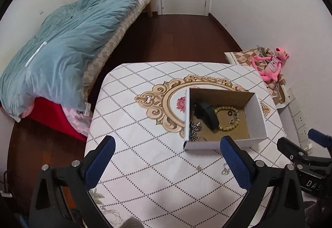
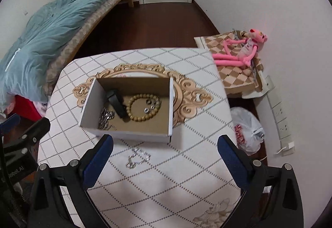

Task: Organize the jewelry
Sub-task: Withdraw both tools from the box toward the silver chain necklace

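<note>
1. We hold our left gripper [image 1: 167, 148] above the near part of the table [image 1: 145, 165], its jaws spread wide with nothing between them; we judge it is waiting rather than working.
2. Our right gripper [image 2: 165, 146] is just as wide and just as empty, and it looks down on a silver chain [image 2: 138, 157] lying loose on the tablecloth just in front of the box [image 2: 128, 134]. We take that chain to be the piece left to put away.
3. The box sits open-topped near the middle of the table, probably so we can drop pieces in from above. Inside we see a wooden bead bracelet [image 2: 143, 106], a black band [image 2: 117, 105] leaning over its left edge, a heap of silver links [image 2: 106, 117] in the near left corner, and small rings [image 2: 147, 106] inside the bead loop.
4. From the left view the loose chain is only a faint glint by the right finger, and the box's near wall hides part of the heap.
5. The small rings are too tiny for us to say what they are; the far corners of the box lie in shadow.
6. Beyond the table a pink plush toy [image 2: 242, 49] rests on a checked cushion [image 2: 234, 74].
</note>
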Tool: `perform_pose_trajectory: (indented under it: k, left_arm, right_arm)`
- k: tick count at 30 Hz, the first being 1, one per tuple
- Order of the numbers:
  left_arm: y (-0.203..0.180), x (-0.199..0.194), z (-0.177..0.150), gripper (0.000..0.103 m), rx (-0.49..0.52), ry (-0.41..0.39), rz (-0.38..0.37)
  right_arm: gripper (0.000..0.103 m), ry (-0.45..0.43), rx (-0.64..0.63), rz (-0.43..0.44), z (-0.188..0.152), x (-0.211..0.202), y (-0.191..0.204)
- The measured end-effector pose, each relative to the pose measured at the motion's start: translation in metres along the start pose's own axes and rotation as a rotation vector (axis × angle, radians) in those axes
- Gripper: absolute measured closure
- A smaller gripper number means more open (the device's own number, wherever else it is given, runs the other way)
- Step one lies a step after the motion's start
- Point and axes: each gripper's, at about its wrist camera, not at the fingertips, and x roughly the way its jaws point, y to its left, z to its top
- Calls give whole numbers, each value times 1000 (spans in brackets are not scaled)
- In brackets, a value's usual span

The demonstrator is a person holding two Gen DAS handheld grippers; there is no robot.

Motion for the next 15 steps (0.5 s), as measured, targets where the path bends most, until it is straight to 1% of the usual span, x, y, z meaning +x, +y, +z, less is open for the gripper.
perform_pose_trajectory:
  k: [3, 6, 9, 10, 11, 12, 13, 15]
  left_arm:
    - [7, 10, -16, 0, -10, 29, 29]
    - [11, 32, -36, 0, -12, 89, 60]
    - [16, 55, -54, 0, -22, 140, 93]
    - [17, 61, -59, 0, -26, 155, 98]
    - [19, 67, -63, 0, -30, 166, 103]
    - [20, 70, -67, 0, -31, 174, 107]
    - [21, 73, -70, 0, -29, 181, 109]
    - [22, 77, -74, 0, -19, 185, 120]
  right_arm:
    - [1, 45, 9, 27, -18, 20, 1]
    - [1, 91, 28, 56, -34, 50, 1]
    - [3, 109, 20, 28, -46, 84, 4]
    - [12, 106, 16, 12, -50, 96, 7]
    - [18, 108, 17, 11, -53, 104, 9]
    - [29, 113, 18, 14, -56, 109, 10]
    - [34, 124, 17, 20, -58, 116, 12]
    - [35, 142, 10, 17, -64, 128, 18]
